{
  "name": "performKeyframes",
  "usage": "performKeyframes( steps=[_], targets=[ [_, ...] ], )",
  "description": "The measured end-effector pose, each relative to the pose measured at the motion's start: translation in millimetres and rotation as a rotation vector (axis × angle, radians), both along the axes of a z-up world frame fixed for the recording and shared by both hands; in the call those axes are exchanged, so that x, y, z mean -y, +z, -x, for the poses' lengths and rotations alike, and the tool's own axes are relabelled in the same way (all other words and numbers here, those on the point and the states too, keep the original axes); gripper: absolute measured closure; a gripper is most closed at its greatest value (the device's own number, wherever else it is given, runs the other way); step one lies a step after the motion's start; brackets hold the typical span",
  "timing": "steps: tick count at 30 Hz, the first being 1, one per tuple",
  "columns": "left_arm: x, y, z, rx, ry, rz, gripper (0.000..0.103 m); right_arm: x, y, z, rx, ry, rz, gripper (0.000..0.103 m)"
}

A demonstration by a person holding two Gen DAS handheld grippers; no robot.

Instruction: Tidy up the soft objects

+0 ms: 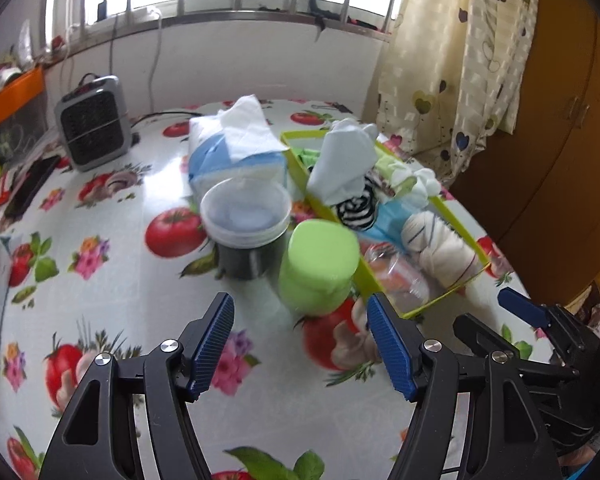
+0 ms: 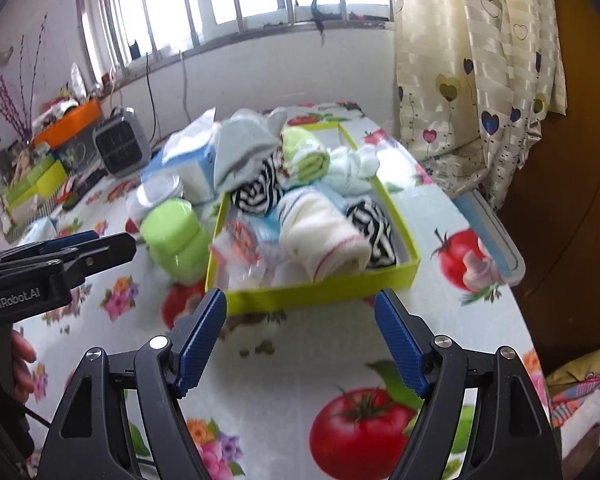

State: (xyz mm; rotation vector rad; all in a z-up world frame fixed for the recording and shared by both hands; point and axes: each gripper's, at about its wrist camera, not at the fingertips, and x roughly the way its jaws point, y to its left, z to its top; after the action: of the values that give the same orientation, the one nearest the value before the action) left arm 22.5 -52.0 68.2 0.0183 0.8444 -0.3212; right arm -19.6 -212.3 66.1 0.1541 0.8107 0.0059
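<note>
Here both grippers — the left gripper (image 1: pixel 300 346) and the right gripper (image 2: pixel 300 344) — hover with jaws spread apart and nothing between them above the bench (image 2: pixel 284 376) covered in a tomato-and-flower print cloth. The lime-green rectangular tray (image 2: pixel 320 290) lies just beyond, piled with rolled soft cloths — a cream rolled towel (image 2: pixel 324 236) nearest. A lime-green plastic jar (image 1: pixel 320 266) stands just left of the tray.
</note>
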Motion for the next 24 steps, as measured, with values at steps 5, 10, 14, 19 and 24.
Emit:
performKeyframes(
  steps=[5, 10, 14, 19, 24],
  targets=[
    [-5.9, -20.8, 12.1, -0.047, -0.001, 0.01, 0.034, -5.9, -15.9, 6.7, -0.05, 0.013, 0.024, 0.026],
    [-7.3, -40.1, 19.2, -0.075, 0.016, -0.01, 0.034, -7.6, -27.6, 10.0, -0.086, 0.026, 0.031, 0.026],
    [-7.7, -48.8, 23.5, -0.069, 0.035, -0.035, 0.034, -7.2, -33.2, 9.1, -0.109, 0.023, 0.033, 0.026],
    [-1.3, -57.0, 26.5, -0.058, 0.032, -0.083, 0.034, -7.8, -36.5, 5.8, -0.13, 0.013, 0.063, 0.026],
    [2.3, -60.9, 26.9, -0.045, 0.032, -0.103, 0.032, -6.2, -38.1, 0.6, -0.146, -0.002, 0.106, 0.026]
  ],
)
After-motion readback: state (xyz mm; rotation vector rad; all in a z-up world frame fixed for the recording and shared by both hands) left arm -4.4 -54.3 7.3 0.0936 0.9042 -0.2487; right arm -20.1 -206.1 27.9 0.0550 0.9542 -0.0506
